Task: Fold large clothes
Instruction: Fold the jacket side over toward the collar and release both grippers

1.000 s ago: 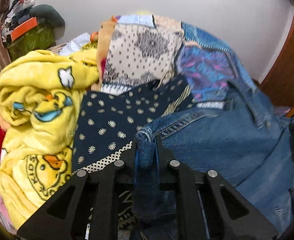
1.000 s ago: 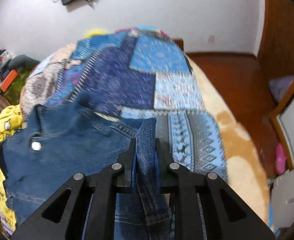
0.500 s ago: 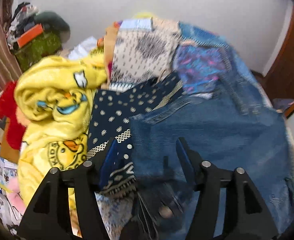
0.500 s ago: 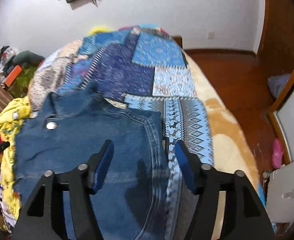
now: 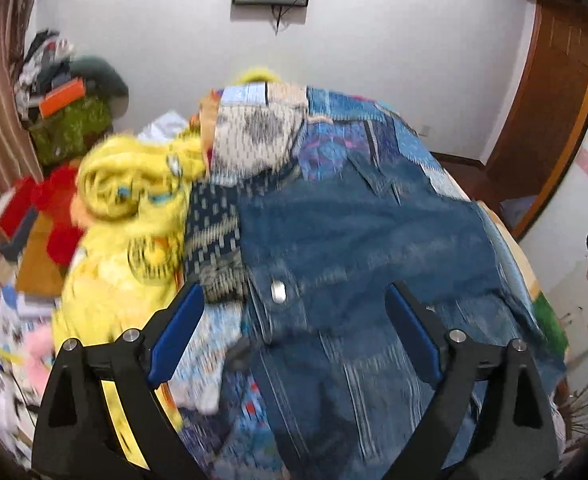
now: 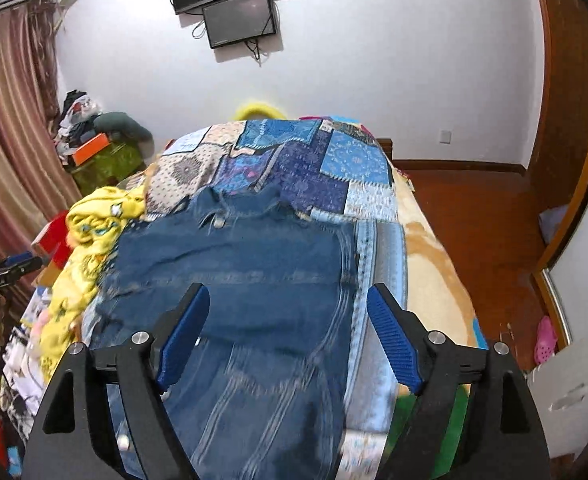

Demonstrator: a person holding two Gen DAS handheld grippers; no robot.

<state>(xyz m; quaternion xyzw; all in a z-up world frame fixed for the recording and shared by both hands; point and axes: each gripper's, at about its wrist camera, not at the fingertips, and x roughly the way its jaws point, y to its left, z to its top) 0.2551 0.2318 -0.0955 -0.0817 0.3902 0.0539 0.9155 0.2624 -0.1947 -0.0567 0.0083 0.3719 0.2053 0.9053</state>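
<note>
Patchwork-quilted bed (image 6: 333, 160) carries a denim jacket (image 6: 246, 272), apparently spread flat, unfolded; left claw (image 5: 294, 336) and right claw (image 6: 288, 336) hover above it, jaws apart.

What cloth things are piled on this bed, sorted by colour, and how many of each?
Blue denim: 1, the jacket
Blue patchwork: 1, the quilt
Yellow: 1, the blanket
Red: 1, the red cloth, beside the bed
Total: 4
The pile at the left is blurred, so more may be hidden.
</note>
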